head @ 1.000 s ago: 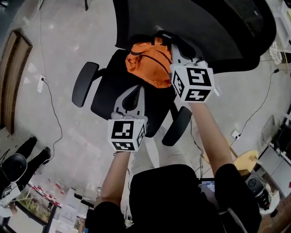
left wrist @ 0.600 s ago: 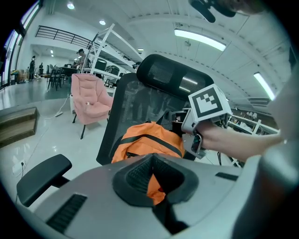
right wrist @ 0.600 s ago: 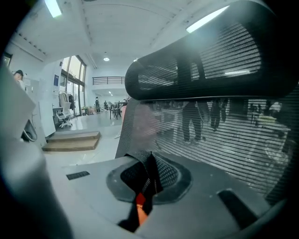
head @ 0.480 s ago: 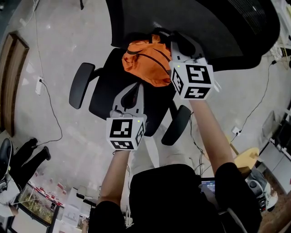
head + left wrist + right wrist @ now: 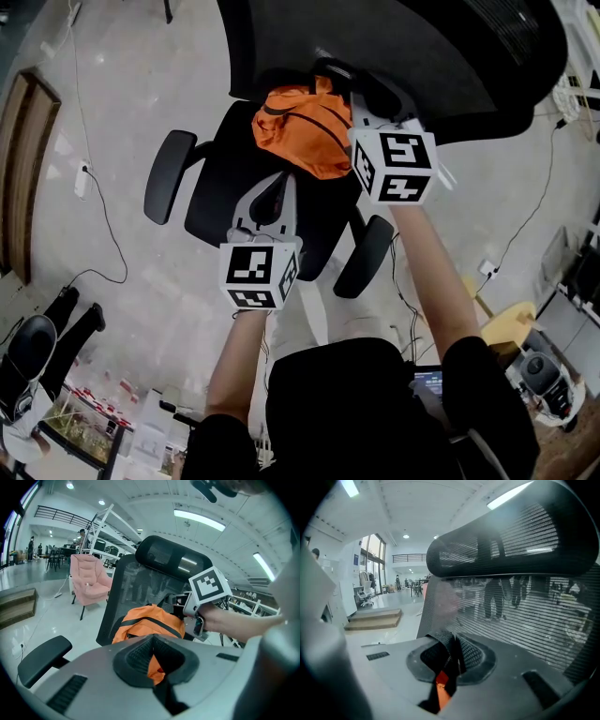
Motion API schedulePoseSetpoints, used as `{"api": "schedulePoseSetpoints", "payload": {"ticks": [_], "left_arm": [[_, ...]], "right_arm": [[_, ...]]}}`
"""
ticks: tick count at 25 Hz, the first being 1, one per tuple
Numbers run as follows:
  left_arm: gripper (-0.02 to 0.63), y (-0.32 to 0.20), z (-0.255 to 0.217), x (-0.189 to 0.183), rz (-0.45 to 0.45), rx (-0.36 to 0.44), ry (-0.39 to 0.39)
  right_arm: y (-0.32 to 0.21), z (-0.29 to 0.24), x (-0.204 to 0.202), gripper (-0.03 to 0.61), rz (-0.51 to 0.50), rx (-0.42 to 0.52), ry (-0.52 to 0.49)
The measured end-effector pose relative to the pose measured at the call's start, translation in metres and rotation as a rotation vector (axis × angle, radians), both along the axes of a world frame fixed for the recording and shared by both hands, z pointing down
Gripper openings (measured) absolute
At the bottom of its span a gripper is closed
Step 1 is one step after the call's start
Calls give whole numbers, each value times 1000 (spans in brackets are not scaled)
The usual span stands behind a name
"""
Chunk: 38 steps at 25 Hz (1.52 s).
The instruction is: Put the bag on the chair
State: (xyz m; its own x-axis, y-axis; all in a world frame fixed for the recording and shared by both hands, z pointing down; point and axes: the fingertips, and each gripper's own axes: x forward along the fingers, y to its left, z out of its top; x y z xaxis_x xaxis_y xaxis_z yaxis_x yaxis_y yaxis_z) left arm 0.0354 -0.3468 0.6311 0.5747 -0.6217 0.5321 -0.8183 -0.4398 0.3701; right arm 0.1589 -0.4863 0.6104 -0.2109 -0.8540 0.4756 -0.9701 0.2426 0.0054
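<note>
An orange bag (image 5: 300,131) with black straps rests on the black office chair's seat (image 5: 220,202), leaning against the mesh backrest (image 5: 422,47). My right gripper (image 5: 361,91) is at the bag's top right, shut on its black strap (image 5: 449,651), with orange fabric showing below the pads. My left gripper (image 5: 278,180) hovers over the seat's front, just short of the bag (image 5: 145,620), and is shut with nothing in it. In the left gripper view, the right gripper's marker cube (image 5: 209,587) shows beside the bag.
The chair's armrests (image 5: 169,173) (image 5: 364,255) flank the seat, and its headrest (image 5: 511,545) looms above the right gripper. Cables (image 5: 103,216) run over the pale floor. A pink armchair (image 5: 89,581) stands farther back. A wooden platform (image 5: 23,169) lies at the left.
The bag and both grippers keep their places. Only the view drifts slightly, and a person's legs at the lower left move.
</note>
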Motion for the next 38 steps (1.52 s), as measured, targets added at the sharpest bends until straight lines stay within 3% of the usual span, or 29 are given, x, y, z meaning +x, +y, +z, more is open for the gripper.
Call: {"api": "schedulePoseSetpoints", "payload": {"ticks": [2,5,15,27,38], "left_arm": [[11,1,-2,-1,1,1,1],[11,1,-4,-1,4,3,1],[11,4,-9,2,22,10,6],[11,15,-32,-5,31,45,10],[11,34,-90,-19,18,134,20]], "right_arm": [[1,0,0,13,3,-8,14],[3,0,2,95,8,-14,23],[19,4,6,164,15,-52,45],[53,-19,3,160,33,-41,23],[105,-76,-18,21,5,-4,-19]]}}
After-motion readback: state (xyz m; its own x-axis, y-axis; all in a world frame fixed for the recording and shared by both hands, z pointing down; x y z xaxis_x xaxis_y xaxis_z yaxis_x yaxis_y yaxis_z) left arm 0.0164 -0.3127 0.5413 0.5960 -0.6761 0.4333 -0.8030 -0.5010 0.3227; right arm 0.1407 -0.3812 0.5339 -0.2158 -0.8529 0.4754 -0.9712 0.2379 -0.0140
